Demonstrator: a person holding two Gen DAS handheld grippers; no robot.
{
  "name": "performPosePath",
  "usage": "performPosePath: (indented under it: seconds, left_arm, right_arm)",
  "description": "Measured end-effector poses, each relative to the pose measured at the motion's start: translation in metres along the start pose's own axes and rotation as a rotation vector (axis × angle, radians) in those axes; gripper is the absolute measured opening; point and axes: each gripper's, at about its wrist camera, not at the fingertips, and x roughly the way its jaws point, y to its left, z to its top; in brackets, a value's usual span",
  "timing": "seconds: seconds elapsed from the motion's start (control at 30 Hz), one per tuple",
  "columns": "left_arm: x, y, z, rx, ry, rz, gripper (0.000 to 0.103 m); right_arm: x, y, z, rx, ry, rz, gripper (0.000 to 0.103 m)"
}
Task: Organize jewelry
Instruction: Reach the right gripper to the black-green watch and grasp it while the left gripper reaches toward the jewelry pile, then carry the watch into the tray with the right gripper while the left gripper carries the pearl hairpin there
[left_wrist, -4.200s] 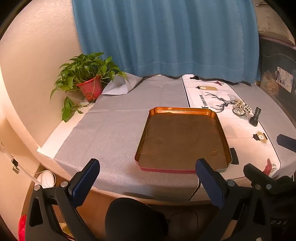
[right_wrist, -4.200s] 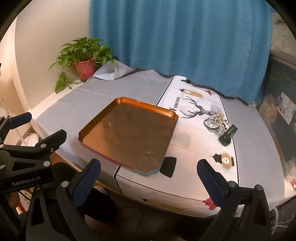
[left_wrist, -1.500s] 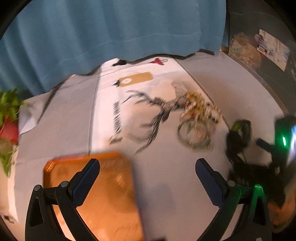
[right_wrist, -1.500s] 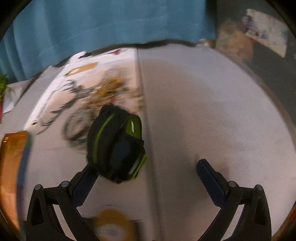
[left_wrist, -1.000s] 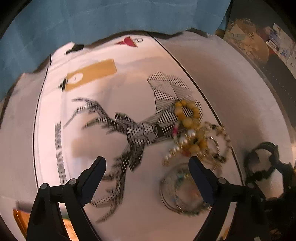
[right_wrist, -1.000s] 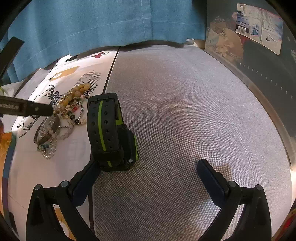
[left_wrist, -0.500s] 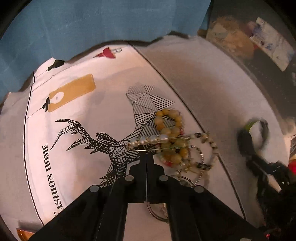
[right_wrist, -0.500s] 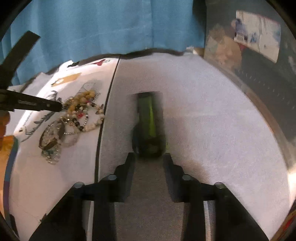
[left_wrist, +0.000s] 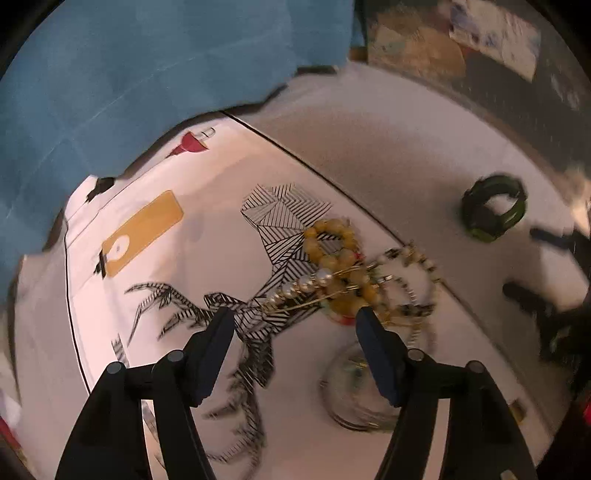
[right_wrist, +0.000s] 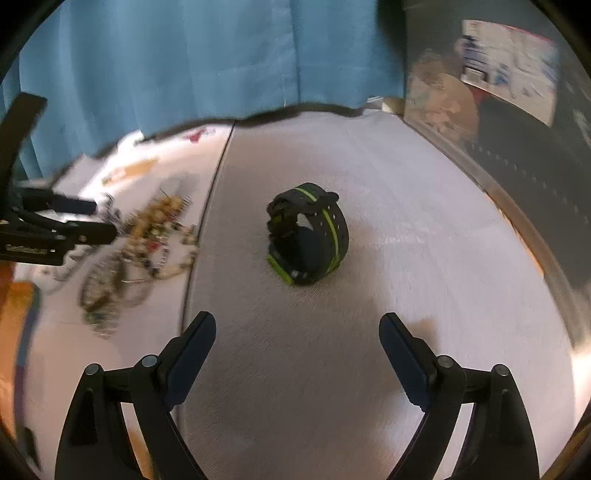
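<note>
Jaws of both hand-held grippers are reopening after a brief closure, apparently empty: left hand-held gripper (left_wrist: 295, 325) near bead bracelets (left_wrist: 343, 273), right hand-held gripper (right_wrist: 297, 332) before watch (right_wrist: 308, 232); nothing organized yet.

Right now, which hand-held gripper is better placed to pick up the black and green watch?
The right hand-held gripper. The watch lies on the grey mat just ahead of its opening fingers, nothing between them. The left hand-held gripper, also opening, is over the bead bracelets.
</note>
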Motion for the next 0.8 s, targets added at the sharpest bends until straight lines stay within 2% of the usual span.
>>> performPosePath:
  seconds: [0.1, 0.23, 0.3, 0.33, 0.37, 0.4, 0.43, 0.5, 0.6, 0.8]
  left_arm:
    - [0.016, 0.008, 0.008, 0.029, 0.034, -0.028, 0.066]
    - [0.026, 0.017, 0.019, 0.05, 0.052, -0.106, 0.068]
    - [0.028, 0.019, 0.023, 0.057, 0.058, -0.145, 0.061]
    - [0.029, 0.02, 0.023, 0.06, 0.056, -0.176, 0.038]
    - [0.028, 0.02, 0.024, 0.053, 0.059, -0.231, 0.008]
    - [0.027, 0.02, 0.024, 0.042, 0.064, -0.252, 0.009]
    - [0.025, 0.018, 0.022, 0.034, 0.05, -0.238, 0.009]
    - [0.018, 0.018, 0.016, 0.009, 0.032, -0.255, 0.009]
    - [-0.001, 0.021, 0.005, -0.044, -0.017, -0.23, 0.009]
    - [-0.072, 0.034, -0.025, -0.194, -0.129, -0.193, 0.009]
  right_arm:
    - [0.022, -0.002, 0.012, -0.04, 0.026, -0.019, 0.09]
    - [0.039, -0.01, 0.027, -0.013, 0.04, 0.026, 0.091]
    - [0.042, -0.008, 0.032, -0.031, 0.033, 0.035, 0.091]
    - [0.044, -0.007, 0.034, -0.039, 0.033, 0.042, 0.087]
    - [0.044, -0.007, 0.035, -0.047, 0.026, 0.049, 0.063]
    - [0.041, -0.006, 0.036, -0.054, 0.007, 0.052, 0.051]
    - [0.039, -0.004, 0.037, -0.067, -0.003, 0.052, 0.05]
    - [0.038, -0.003, 0.037, -0.057, 0.01, 0.061, 0.05]
    - [0.031, -0.001, 0.034, -0.041, 0.007, 0.052, 0.05]
    - [-0.01, 0.005, 0.03, -0.023, -0.031, 0.022, 0.05]
